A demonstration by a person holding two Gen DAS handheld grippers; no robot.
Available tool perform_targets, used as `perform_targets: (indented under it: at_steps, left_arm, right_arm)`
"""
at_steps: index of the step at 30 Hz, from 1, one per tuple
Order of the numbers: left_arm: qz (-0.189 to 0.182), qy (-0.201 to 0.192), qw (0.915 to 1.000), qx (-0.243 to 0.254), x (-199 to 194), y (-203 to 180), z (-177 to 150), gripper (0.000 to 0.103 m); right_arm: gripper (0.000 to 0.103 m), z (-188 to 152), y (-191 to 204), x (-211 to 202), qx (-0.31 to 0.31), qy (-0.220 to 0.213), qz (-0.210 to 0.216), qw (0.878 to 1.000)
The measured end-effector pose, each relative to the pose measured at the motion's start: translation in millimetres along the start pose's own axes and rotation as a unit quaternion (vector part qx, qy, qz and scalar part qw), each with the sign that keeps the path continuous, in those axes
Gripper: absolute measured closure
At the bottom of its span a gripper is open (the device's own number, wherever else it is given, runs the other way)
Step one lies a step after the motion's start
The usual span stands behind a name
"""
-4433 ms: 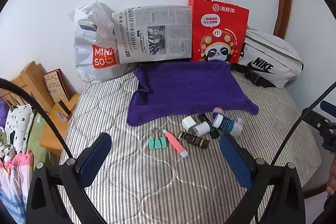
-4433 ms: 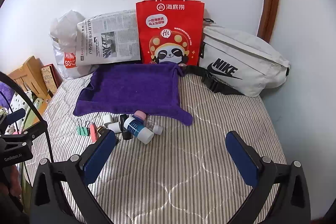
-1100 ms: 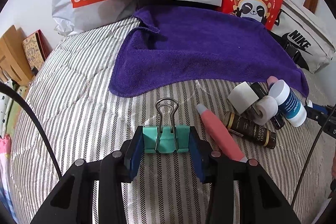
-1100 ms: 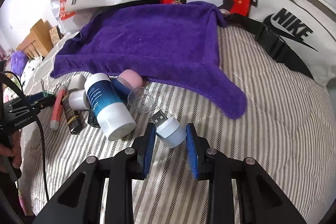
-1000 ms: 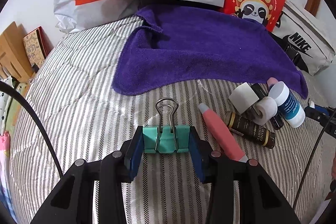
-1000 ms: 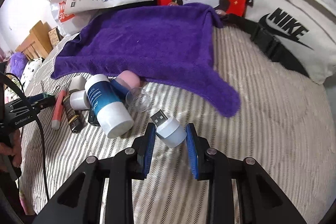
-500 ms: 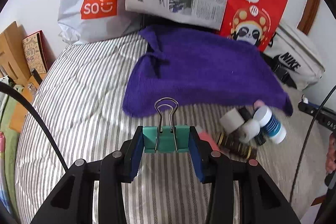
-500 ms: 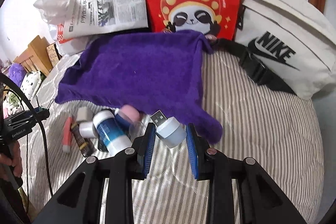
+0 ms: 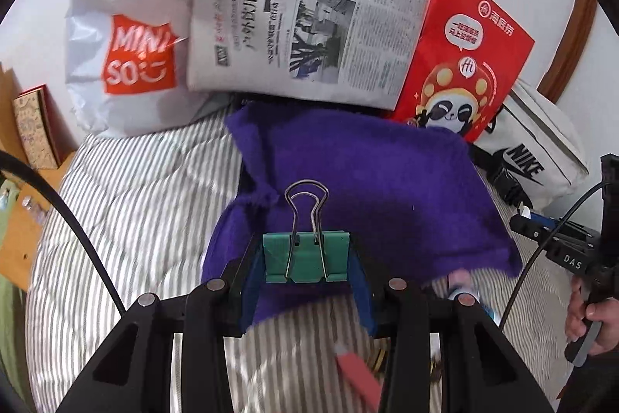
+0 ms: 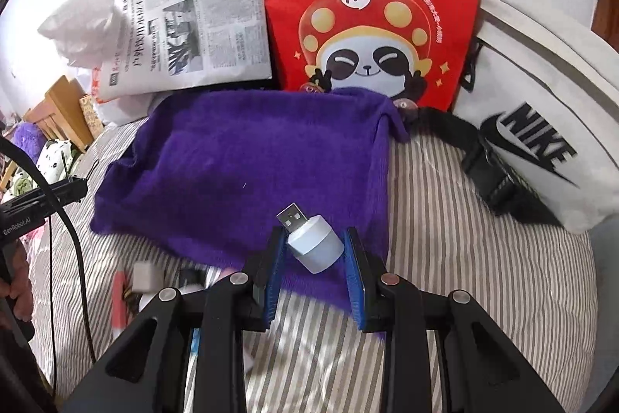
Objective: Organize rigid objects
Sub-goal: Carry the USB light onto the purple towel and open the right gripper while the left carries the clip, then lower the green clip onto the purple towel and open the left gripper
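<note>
Left gripper (image 9: pixel 305 258) clamped on a teal metal binder clip (image 9: pixel 305 256) above the purple fleece cloth (image 9: pixel 371 188), right gripper (image 10: pixel 315 246) clenched on a small white USB plug light (image 10: pixel 315 242) over the cloth's near edge, striped quilted bedspread (image 10: pixel 483 258) beneath

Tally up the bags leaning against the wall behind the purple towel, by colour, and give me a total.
Red paper bag: 1
White plastic bag with an orange logo: 1
White waist bag with a black strap: 1
Total: 3 bags. A folded newspaper also leans there, between the plastic bag and the red one, but it is not counted.
</note>
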State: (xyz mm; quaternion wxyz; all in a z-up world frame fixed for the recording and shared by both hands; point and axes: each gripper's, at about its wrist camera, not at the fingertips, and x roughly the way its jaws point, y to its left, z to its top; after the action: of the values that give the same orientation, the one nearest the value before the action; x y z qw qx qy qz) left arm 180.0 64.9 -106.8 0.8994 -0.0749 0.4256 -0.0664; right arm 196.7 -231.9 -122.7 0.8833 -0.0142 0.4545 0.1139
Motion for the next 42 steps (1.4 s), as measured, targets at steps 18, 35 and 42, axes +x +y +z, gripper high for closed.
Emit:
perform_targets:
  at_steps: [18, 35, 42]
  left_arm:
    - [-0.014, 0.017, 0.9998, -0.005, 39, 13, 18, 0.064]
    - [-0.022, 0.023, 0.9995, -0.006, 54, 14, 25, 0.064]
    - [-0.027, 0.022, 0.9994, -0.002, 61, 6, 31, 0.064]
  right_arm:
    - [0.073, 78, -16, 121, 0.007, 0.045, -0.053, 0.998]
    - [0.050, 85, -15, 134, -0.007, 0.076, -0.041, 0.996]
    - [0.050, 59, -1, 84, -0.037, 0.045, -0.058, 0.997]
